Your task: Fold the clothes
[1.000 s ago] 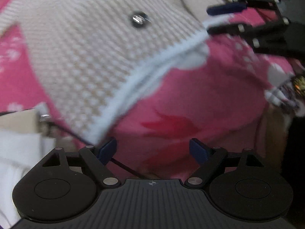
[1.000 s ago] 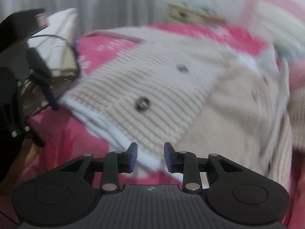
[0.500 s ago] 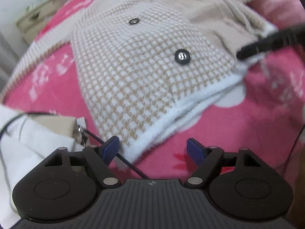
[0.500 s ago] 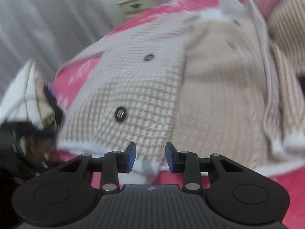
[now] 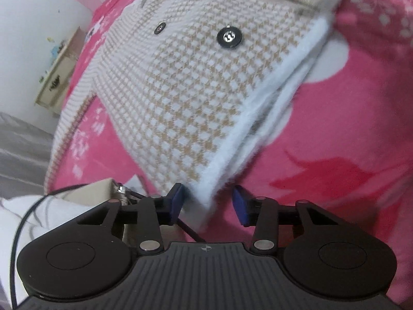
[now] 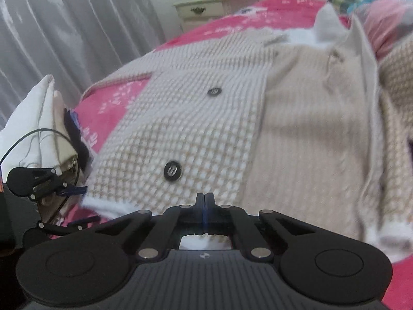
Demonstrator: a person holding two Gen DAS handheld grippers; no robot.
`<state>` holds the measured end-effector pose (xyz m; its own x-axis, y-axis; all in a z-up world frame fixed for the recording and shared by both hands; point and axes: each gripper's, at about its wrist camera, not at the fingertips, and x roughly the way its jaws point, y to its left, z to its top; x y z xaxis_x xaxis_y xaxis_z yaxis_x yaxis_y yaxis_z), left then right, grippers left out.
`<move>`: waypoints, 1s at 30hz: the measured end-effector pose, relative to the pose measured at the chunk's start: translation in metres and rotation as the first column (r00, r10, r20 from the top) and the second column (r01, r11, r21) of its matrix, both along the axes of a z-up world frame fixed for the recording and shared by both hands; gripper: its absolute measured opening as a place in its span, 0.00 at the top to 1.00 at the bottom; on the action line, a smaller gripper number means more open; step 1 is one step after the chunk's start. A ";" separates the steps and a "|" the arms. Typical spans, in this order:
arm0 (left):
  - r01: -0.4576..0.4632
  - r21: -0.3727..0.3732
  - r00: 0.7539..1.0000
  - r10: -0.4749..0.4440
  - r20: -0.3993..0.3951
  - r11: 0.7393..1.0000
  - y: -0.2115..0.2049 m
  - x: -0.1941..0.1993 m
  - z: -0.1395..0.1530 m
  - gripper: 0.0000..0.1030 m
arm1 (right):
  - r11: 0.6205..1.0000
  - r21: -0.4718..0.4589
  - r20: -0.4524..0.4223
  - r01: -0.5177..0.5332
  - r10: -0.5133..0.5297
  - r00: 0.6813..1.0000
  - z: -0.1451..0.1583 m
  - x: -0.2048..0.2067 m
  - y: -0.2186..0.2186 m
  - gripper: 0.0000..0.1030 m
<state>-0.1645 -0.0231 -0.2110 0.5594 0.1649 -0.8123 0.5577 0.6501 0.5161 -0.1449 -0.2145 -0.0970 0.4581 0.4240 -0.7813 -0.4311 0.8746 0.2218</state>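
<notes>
The beige-and-white houndstooth knit cardigan with white fuzzy trim (image 5: 196, 95) is lying spread, barely folded, on the pink fleece blanket (image 5: 335, 134). The right gripper (image 6: 204, 201) is pinching its hem; the left gripper (image 5: 206, 205), just narrowing, is bracketing its corner without yet pressing.

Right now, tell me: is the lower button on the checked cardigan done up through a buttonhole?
No. In the right wrist view the lower button sits bare on the cardigan front panel, with the other front edge lying apart.
</notes>
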 end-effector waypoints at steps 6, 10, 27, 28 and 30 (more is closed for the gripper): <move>0.100 0.104 0.993 -0.106 0.055 0.990 -0.005 -0.013 -0.013 0.58 | 0.994 0.021 -0.081 0.106 -0.104 0.991 -0.018 0.008 -0.026 0.96; 0.154 0.152 0.983 -0.168 0.081 0.976 -0.007 -0.020 -0.018 0.58 | 0.958 0.182 -0.247 0.223 -0.175 0.953 -0.030 0.012 -0.050 0.72; 0.221 0.208 0.956 -0.254 0.148 0.953 -0.002 -0.029 -0.023 0.89 | 0.983 0.169 -0.109 0.068 -0.050 0.993 -0.006 0.019 -0.016 0.96; 0.226 0.217 0.954 -0.261 0.148 0.949 -0.003 -0.030 -0.025 0.88 | 0.988 0.145 -0.093 0.060 -0.047 0.995 -0.005 0.019 -0.016 0.96; 0.238 0.236 0.949 -0.277 0.148 0.942 -0.005 -0.031 -0.027 0.87 | 0.994 0.089 -0.104 0.060 -0.051 0.993 -0.017 0.022 -0.016 0.96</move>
<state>-0.1958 -0.0284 -0.2380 0.7369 0.1537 -0.6583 0.5783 0.3610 0.7316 -0.1228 -0.2302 -0.1137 0.4031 0.4721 -0.7840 -0.3540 0.8704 0.3421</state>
